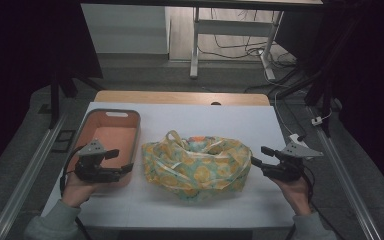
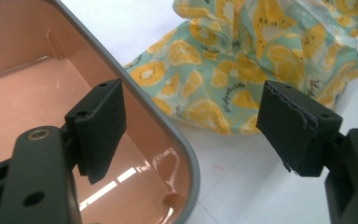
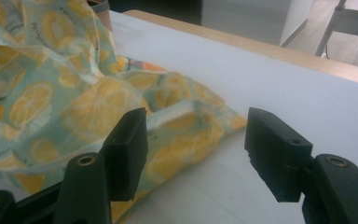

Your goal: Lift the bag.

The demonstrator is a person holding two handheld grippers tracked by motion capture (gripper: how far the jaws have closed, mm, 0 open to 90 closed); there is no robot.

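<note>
A crumpled bag (image 1: 197, 167) printed with orange slices on pale green lies in the middle of the white table; it also shows in the left gripper view (image 2: 261, 56) and the right gripper view (image 3: 74, 107). My left gripper (image 1: 122, 161) hovers over the near right corner of a pink bin (image 1: 111, 137), jaws open and empty, pointing toward the bag. Its jaws straddle the bin's grey rim (image 2: 168, 135). My right gripper (image 1: 261, 156) sits just right of the bag, open, with nothing pressed between its pads; the bag's edge lies under the left jaw.
The pink bin's inside (image 2: 23, 98) holds nothing. A wooden table edge (image 1: 180, 97) runs behind the white sheet. Beyond it stand white desk legs (image 1: 195, 45) and floor cables (image 1: 240, 50). Metal rails (image 1: 30, 170) flank the table.
</note>
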